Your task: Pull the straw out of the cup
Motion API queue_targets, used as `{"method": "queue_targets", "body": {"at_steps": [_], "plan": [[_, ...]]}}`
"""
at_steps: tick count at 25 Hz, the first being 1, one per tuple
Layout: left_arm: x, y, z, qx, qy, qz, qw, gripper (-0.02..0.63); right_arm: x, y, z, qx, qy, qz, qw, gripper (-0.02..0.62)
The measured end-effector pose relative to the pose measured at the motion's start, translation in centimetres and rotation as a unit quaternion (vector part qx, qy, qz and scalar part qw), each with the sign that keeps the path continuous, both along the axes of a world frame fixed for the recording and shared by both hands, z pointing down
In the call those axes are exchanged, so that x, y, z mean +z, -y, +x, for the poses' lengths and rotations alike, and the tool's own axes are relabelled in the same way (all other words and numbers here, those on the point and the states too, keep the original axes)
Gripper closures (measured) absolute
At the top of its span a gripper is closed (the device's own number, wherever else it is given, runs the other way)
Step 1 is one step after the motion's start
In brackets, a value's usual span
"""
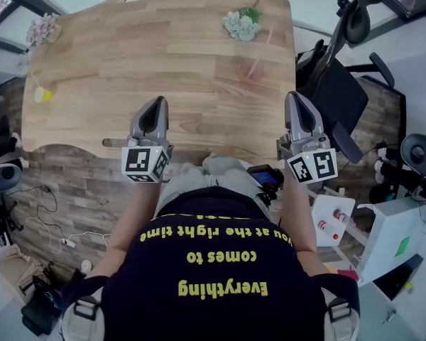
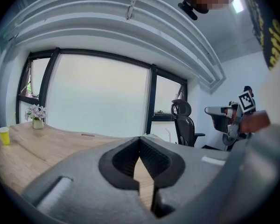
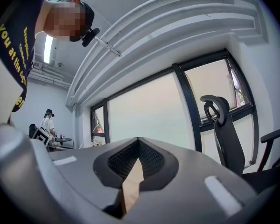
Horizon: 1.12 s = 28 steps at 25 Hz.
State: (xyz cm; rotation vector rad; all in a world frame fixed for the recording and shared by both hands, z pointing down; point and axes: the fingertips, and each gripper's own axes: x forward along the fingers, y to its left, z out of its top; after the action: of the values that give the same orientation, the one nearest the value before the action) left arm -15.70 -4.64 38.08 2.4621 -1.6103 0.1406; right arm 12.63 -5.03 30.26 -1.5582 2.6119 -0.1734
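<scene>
Pink straw (image 1: 261,48) is seen leaning in a clear cup (image 1: 253,70) on the table (image 1: 128,62), well ahead of the left tool (image 1: 158,105) and right tool (image 1: 296,99), both closed and empty. Opening is needed before reaching, and the cup is best steadied.

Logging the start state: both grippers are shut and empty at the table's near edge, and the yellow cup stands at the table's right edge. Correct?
Not quite: the yellow cup stands at the table's left edge, as the head view shows. The rest holds.
</scene>
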Motion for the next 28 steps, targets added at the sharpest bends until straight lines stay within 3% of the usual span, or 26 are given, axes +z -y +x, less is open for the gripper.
{"method": "queue_targets", "body": {"at_steps": [16, 28], "plan": [[0.6, 1.6, 4.3, -0.013, 0.012, -0.002, 0.9998, 0.606, 1.3, 2.8, 4.1, -0.020, 0.018, 0.000, 1.000, 0.589], [0.2, 1.4, 4.7, -0.017, 0.034, 0.000, 0.9993, 0.606, 2.1, 3.3, 4.4, -0.030, 0.032, -0.008, 0.999, 0.589]]}}
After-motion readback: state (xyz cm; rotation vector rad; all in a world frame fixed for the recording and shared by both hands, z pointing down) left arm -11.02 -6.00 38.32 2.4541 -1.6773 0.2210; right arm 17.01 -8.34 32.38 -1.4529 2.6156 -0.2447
